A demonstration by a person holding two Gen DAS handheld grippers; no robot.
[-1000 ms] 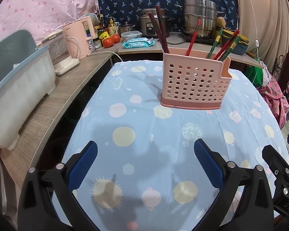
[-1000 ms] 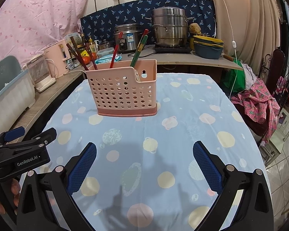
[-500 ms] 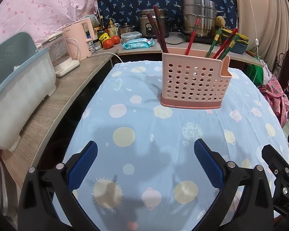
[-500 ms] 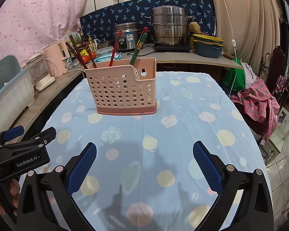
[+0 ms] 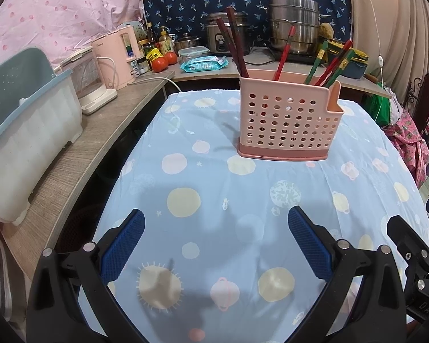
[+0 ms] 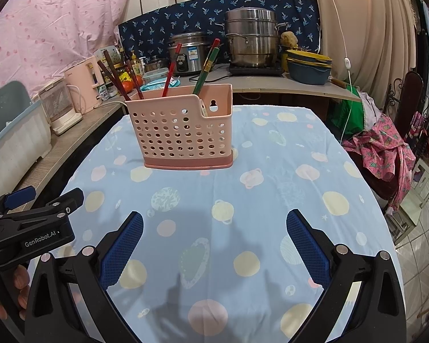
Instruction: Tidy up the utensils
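A pink perforated utensil holder (image 5: 289,125) (image 6: 183,135) stands upright on the blue planet-print tablecloth (image 5: 214,200). Dark brown chopsticks (image 5: 234,45), a red chopstick (image 5: 284,54) and red-green chopsticks (image 5: 333,63) stick up out of it. My left gripper (image 5: 216,243) hovers open over the near cloth, well short of the holder, nothing between its blue pads. My right gripper (image 6: 214,243) is likewise open and empty, at the same distance. The left gripper's body (image 6: 28,225) shows at the left edge of the right wrist view, held by a hand.
A wooden side counter (image 5: 80,154) on the left carries a white and blue bin (image 5: 23,131), a pink kettle (image 5: 117,57) and tomatoes. Behind the table stand a rice cooker (image 6: 188,54), a steel steamer (image 6: 251,40) and bowls. Pink clothing (image 6: 386,148) lies right of the table.
Both views have drifted slightly; the holder sits a touch lower and nearer in the frames. Both grippers stay open and empty.
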